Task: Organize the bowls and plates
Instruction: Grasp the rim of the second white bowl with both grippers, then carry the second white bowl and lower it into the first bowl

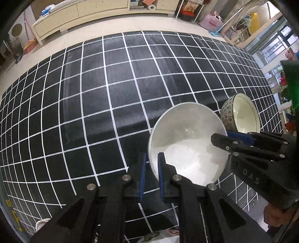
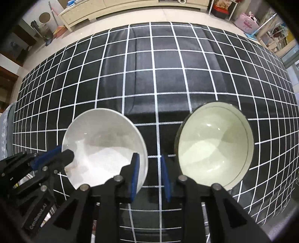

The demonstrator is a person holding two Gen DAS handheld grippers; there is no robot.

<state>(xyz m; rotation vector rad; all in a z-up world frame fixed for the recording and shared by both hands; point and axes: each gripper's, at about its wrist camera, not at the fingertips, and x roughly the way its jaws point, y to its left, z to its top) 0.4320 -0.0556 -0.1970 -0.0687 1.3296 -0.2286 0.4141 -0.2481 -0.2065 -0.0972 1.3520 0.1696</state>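
Observation:
A plain white bowl (image 1: 186, 144) sits on the black grid-patterned cloth (image 1: 112, 93). My left gripper (image 1: 151, 162) straddles its near-left rim with narrowly parted jaws, one pad inside and one outside. My right gripper (image 1: 222, 139) straddles the same bowl's right rim. In the right wrist view the white bowl (image 2: 104, 142) is at the left, and my right gripper (image 2: 149, 168) has one pad inside its rim with a clear gap between the jaws. A cream bowl with a blue floral outside (image 1: 241, 114) stands to the right (image 2: 214, 145).
More dishes peek in at the bottom edge of the left wrist view (image 1: 160, 236). A low wooden cabinet (image 1: 78, 16) stands on the floor beyond the cloth. A pink bag (image 2: 246, 24) and clutter lie at the far right.

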